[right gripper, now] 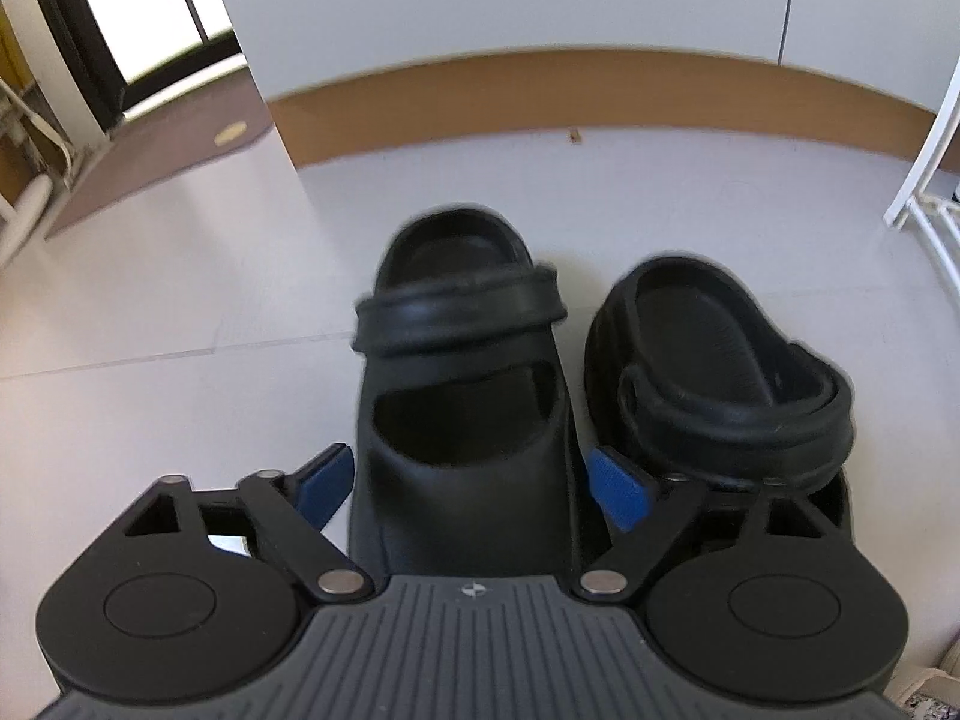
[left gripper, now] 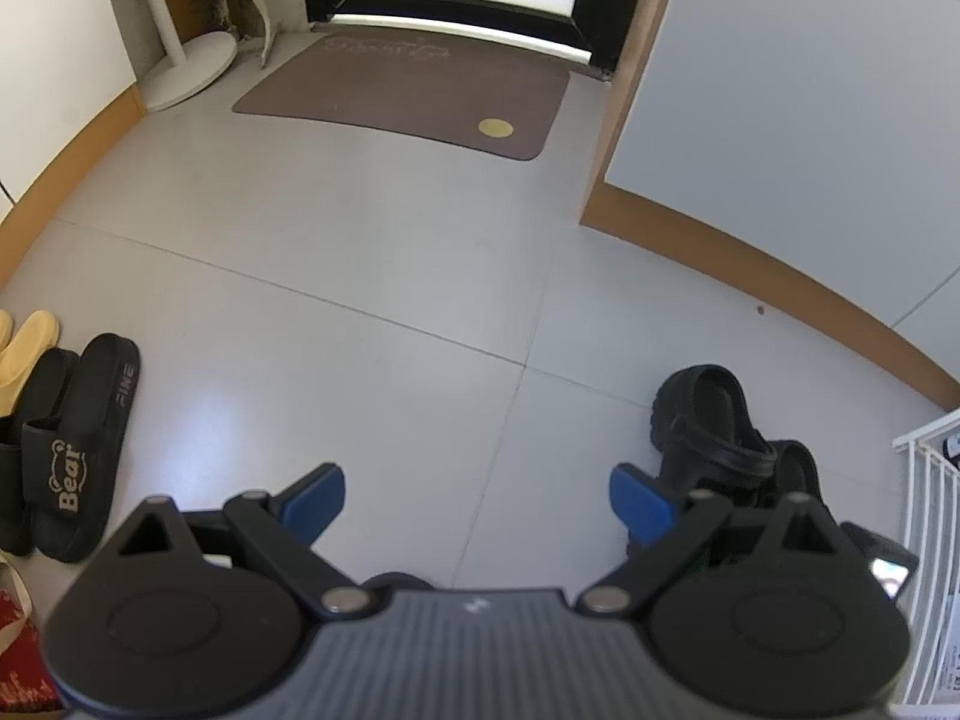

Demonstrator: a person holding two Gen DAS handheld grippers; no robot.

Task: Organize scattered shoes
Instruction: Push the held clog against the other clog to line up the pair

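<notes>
Two black clogs stand side by side on the pale floor. In the right wrist view the left clog point(right gripper: 462, 360) lies between the blue pads of my right gripper point(right gripper: 474, 483). Its jaws stand wide, with a thin gap showing on each side of the shoe's front part. The right clog point(right gripper: 714, 354) leans slightly, just beyond the right pad. My left gripper point(left gripper: 480, 504) hangs open over bare floor with nothing between its fingers. From there the clogs point(left gripper: 708, 420) sit to its right. A pair of black "Bear" slides point(left gripper: 72, 450) and yellow shoes point(left gripper: 24, 348) are lined up at the far left.
A brown doormat point(left gripper: 408, 90) lies before the door at the back. A white wall with a brown skirting board point(right gripper: 576, 90) runs behind the clogs. A white wire rack point(left gripper: 930, 510) stands at the right edge. A white stand base point(left gripper: 186, 72) sits at the back left.
</notes>
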